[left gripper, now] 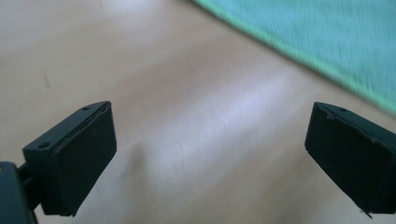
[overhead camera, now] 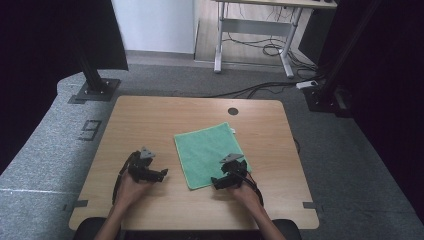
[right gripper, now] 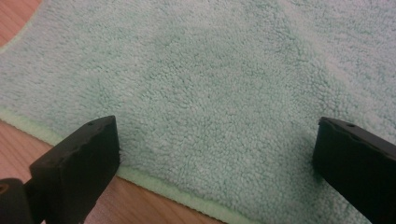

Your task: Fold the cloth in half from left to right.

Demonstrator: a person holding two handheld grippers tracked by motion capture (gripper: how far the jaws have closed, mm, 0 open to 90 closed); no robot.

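Green cloth point(overhead camera: 210, 152) being approached, lower centre of the frame.
Both jaws are being held wide; its near edge likely needs pinching by the right gripper point(overhead camera: 218, 182).

The counter point(overhead camera: 165, 120) was pale wood-grain laminate, smooth, with a soft sheen that caught a whitish glare in the left gripper view. The green cloth point(overhead camera: 212, 152) lay flat on it; in the right gripper view it looked like terry microfibre, a dense, nubbly matt pile with a lighter, tighter stitched hem along its edge. The left gripper point(overhead camera: 162, 173) and the right gripper point(overhead camera: 215, 182) were matt black plastic, their jaw pads flat and dull with slightly worn edges. Each carried a grey plate of matt finish. The floor point(overhead camera: 350, 165) beside the counter was grey, rough-textured carpet.
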